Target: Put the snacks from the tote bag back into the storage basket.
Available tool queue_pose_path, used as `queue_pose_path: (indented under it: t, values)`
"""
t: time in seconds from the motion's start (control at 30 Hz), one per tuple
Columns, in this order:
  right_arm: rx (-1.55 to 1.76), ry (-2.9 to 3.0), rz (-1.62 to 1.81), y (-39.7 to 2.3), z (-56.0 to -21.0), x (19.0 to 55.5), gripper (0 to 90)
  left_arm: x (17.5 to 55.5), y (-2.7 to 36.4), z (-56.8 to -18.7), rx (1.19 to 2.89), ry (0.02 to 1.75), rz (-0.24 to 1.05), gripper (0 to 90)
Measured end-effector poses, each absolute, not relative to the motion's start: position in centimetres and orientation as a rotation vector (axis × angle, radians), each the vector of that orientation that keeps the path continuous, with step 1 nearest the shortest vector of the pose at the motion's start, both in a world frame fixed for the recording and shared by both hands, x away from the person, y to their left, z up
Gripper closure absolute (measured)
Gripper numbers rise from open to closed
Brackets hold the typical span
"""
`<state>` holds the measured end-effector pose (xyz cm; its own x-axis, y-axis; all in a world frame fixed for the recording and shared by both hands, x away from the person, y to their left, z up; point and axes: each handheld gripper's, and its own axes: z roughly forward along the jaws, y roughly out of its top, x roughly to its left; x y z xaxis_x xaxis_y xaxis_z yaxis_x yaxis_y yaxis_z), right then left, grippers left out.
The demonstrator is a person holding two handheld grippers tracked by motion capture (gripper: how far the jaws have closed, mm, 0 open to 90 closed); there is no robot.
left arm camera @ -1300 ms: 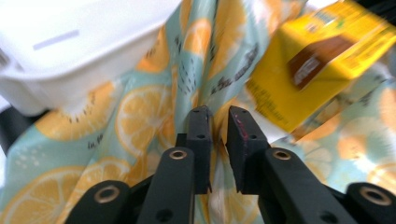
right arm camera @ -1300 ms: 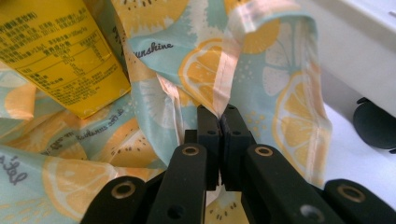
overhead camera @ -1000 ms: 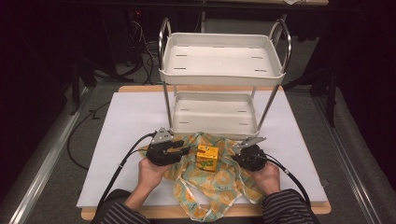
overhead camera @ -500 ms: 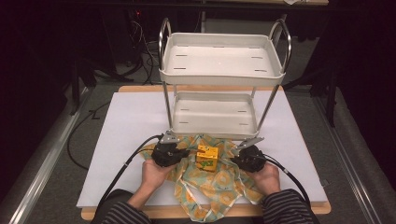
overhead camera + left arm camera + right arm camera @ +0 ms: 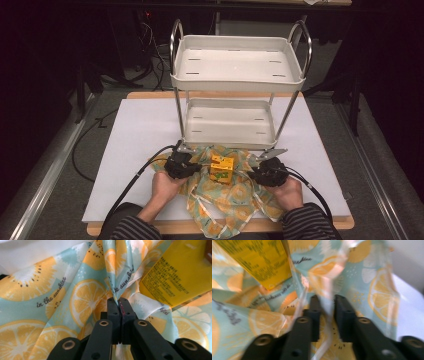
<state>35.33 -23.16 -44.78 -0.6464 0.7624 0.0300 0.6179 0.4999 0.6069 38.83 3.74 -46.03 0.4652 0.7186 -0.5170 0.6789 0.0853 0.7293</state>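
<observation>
Both tongs are chunky black things, left tongs [image 5: 192, 167] and right tongs [image 5: 252, 173], with brass-ringed screw holes. Each has a grey plate and a black cable. Sleeves [image 5: 131, 229] are dark with thin pale stripes.

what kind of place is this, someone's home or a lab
Most likely a lab or recording setup, not a home. A white board covers the table as a work surface, cables run across the dark floor behind it, and the props are staged: a small white cart, a fruit-print cloth and a yellow box.
</observation>
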Motion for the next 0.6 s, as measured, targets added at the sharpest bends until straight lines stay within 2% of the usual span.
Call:
queue_pose_path:
  t: [0.13,0.37,0.6]
  values:
    - [1.154,2.432,0.945,-23.5,-43.3,34.2,59.5,38.8,3.7,-46.2,1.633,1.244,0.049,89.0]
    - [1.129,2.307,1.092,-24.0,-40.8,33.6,48.9,38.7,3.5,-46.4,1.646,1.248,0.058,89.0]
    - [1.112,2.277,1.09,-22.7,-39.9,35.4,47.6,38.7,3.4,-46.6,1.669,1.249,0.057,88.9]
